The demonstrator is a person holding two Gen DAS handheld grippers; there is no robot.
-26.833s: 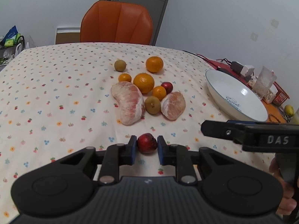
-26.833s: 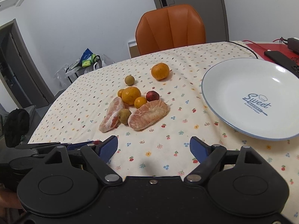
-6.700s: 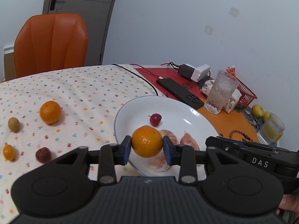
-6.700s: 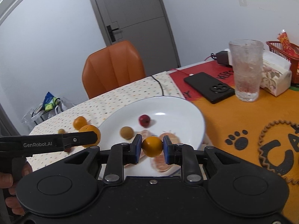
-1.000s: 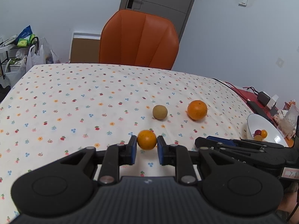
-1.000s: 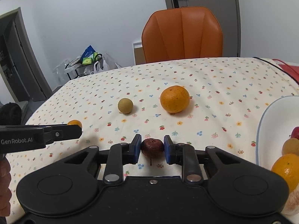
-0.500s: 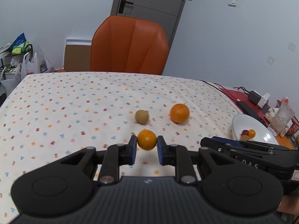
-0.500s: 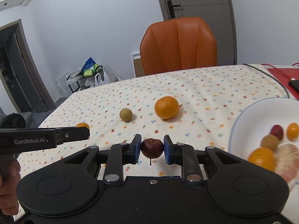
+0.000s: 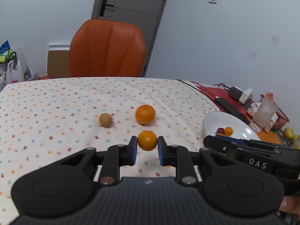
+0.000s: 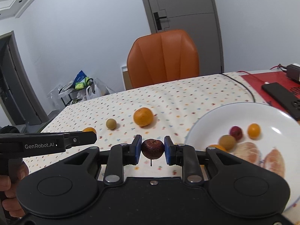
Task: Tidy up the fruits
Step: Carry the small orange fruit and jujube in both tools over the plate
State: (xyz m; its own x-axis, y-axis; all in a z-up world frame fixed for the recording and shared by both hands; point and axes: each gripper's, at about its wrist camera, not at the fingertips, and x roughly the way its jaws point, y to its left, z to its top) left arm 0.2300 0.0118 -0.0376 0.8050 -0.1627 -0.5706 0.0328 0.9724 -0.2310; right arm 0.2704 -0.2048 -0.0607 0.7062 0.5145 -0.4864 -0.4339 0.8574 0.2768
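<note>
My left gripper point(image 9: 147, 146) is shut on a small orange point(image 9: 147, 140) and holds it above the dotted tablecloth. My right gripper point(image 10: 152, 150) is shut on a dark red fruit point(image 10: 152, 148), held above the cloth just left of the white plate point(image 10: 271, 114). The plate holds several fruits: a small orange point(image 10: 253, 130), a red fruit point(image 10: 235, 132), a brown fruit point(image 10: 227, 142) and peeled pomelo pieces point(image 10: 262, 156). A big orange point(image 9: 145, 114) and a brown-green fruit point(image 9: 105, 119) lie on the cloth ahead.
An orange chair point(image 9: 107, 48) stands at the table's far edge. Right of the plate point(image 9: 240, 125) are a black phone point(image 9: 231, 108), a charger point(image 9: 241, 93), a glass point(image 9: 264, 115) and a red basket point(image 9: 281, 119) on a red and orange mat.
Both grippers have lifted with their fruits and swung right toward the plate. The plate now fills more of the right wrist view.
</note>
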